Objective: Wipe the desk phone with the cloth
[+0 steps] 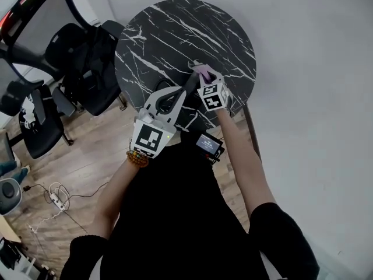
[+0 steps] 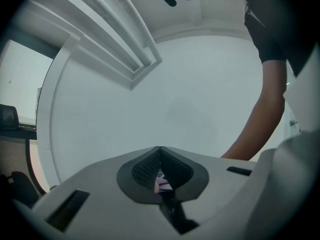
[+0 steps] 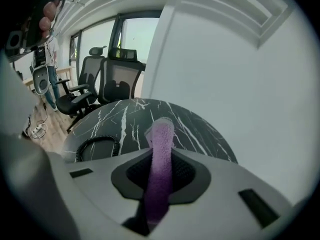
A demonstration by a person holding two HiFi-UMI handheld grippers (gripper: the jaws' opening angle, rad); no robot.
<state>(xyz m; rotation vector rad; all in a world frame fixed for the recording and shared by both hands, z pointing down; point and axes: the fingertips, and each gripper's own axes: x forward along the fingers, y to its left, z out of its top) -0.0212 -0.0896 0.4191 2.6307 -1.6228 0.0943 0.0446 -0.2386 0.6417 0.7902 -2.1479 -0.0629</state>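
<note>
**Cloth (image 3: 160,134) clamped on the right side, left side closed**

On my right gripper view the right hand-held gripper (image 3: 161,153) is closed narrow on the purple cloth. Both pads press its sides, and the cloth runs as an upright strip thru the jaws w/ its rounded end poking out past the tips. In the head view this gripper sits centre frame, over the lower right part of the round black marble counter (image 1: 175,22), cloth end pointing toward the top of the frame.

The left hand-held gripper (image 2: 160,151) has its jaws together, tips meeting in a thin line. A small purple sliver shows low in the slit between the pads; I can't tell if it's nipped there or only seen thru the gap. This gripper's view looks up at pale wall and ceiling trim, w/ the person's arm (image 2: 260,119) at the right edge. In the head view its tips lie just beside the cloth.

Desk phone: I only get its black coiled cord (image 3: 100,138), lying on the counter in the lower left of the right gripper view. The phone body I can't pick out in any feed.

Black office chairs (image 1: 87,69) stand on the wood floor (image 1: 87,156), upper left of the head view.
</note>
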